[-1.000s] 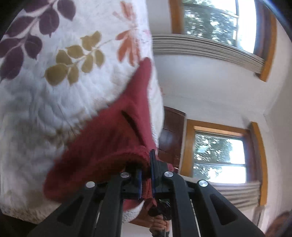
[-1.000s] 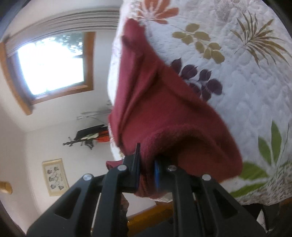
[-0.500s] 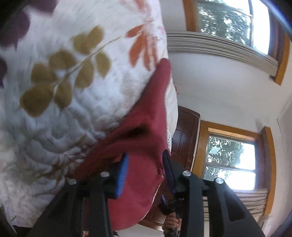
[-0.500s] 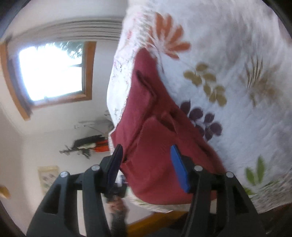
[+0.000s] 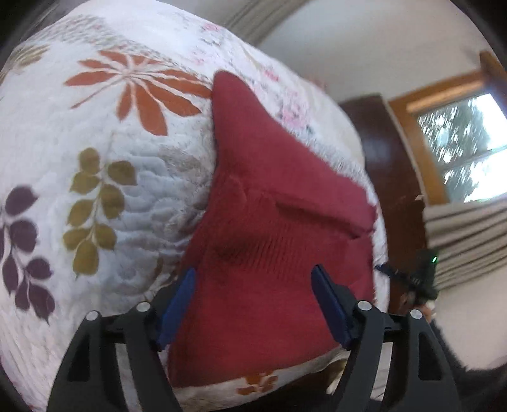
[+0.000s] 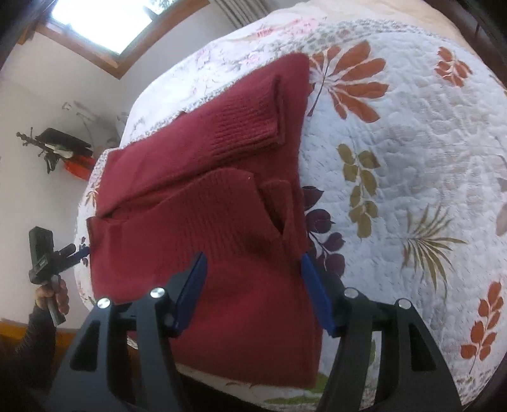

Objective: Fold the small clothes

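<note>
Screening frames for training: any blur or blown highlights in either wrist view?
Left wrist: window smeared by motion blur, quilt soft, red sweater fairly sharp. Right wrist: sweater crisp, window blown out white; fisheye bends the quilt in both.

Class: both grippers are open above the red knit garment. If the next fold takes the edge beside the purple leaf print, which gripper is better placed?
Probably the right hand-held gripper: its pad sits at that edge of the red garment. The left hand-held gripper is over the other side.
</note>
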